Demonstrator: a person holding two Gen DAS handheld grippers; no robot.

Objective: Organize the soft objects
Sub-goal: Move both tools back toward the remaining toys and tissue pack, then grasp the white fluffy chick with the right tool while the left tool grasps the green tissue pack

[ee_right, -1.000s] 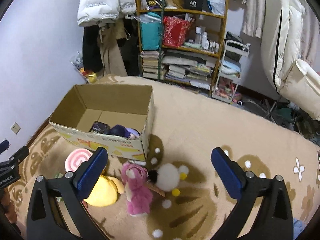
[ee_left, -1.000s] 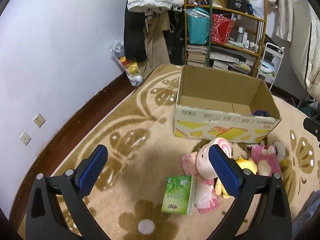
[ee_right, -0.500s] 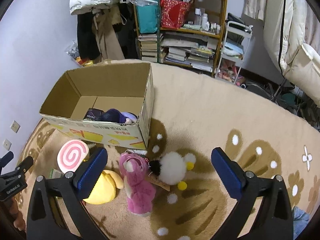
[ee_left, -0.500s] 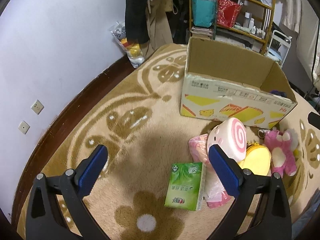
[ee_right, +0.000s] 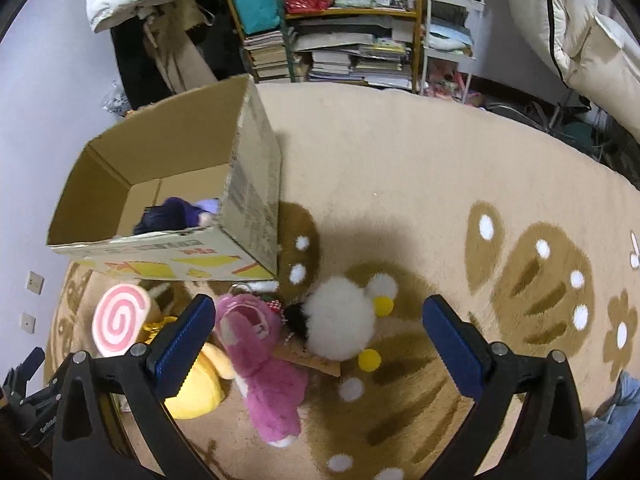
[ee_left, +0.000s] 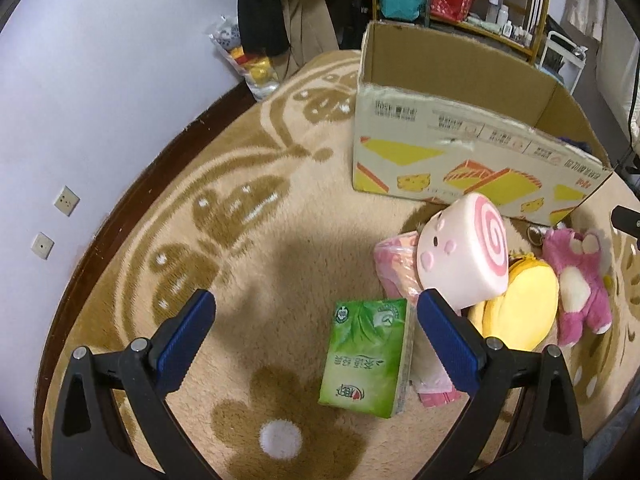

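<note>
My left gripper (ee_left: 316, 334) hangs open above a green tissue pack (ee_left: 366, 356) lying on the carpet. Right of the pack are a pink tissue pack (ee_left: 396, 268), a pink swirl-roll plush (ee_left: 464, 252), a yellow plush (ee_left: 516, 312) and a magenta bear plush (ee_left: 576, 280). Behind them stands the open cardboard box (ee_left: 460, 152). My right gripper (ee_right: 320, 344) is open over the white fluffy plush (ee_right: 340, 320), with the magenta bear (ee_right: 264, 372) by its left finger. A purple plush (ee_right: 176, 216) lies inside the box (ee_right: 248, 200). Swirl roll (ee_right: 120, 320) and yellow plush (ee_right: 196, 388) sit at the left.
A lilac wall (ee_left: 100, 80) and dark skirting run along the left. Hanging clothes and a bag (ee_left: 248, 64) stand in the corner. A wooden shelf of books (ee_right: 340, 52) and a white cart (ee_right: 448, 40) line the back. Patterned carpet (ee_right: 440, 184) spreads to the right.
Both grippers have dropped lower and moved forward toward the toys; the box and plushies appear larger and nearer. Both grippers stayed open. Nothing was picked up.
</note>
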